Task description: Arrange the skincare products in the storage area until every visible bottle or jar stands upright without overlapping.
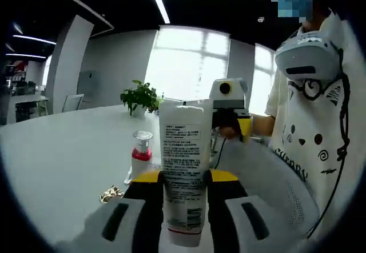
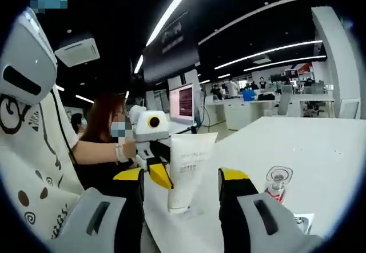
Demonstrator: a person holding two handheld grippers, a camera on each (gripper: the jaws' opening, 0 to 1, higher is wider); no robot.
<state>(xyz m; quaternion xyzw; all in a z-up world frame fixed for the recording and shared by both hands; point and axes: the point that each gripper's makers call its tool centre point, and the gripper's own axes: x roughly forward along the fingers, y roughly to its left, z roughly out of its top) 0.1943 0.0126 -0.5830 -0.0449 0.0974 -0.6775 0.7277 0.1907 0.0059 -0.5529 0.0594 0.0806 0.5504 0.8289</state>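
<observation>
A: Where's the tube?
B: White tube clamped in left gripper, lifted above the white table. Right gripper spread, holding nothing.
A: Surroundings?
B: Pump bottle upright on table, potted plant behind, big window, office w/ ceiling strip lights

two close, facing views across one shared white tube
</observation>
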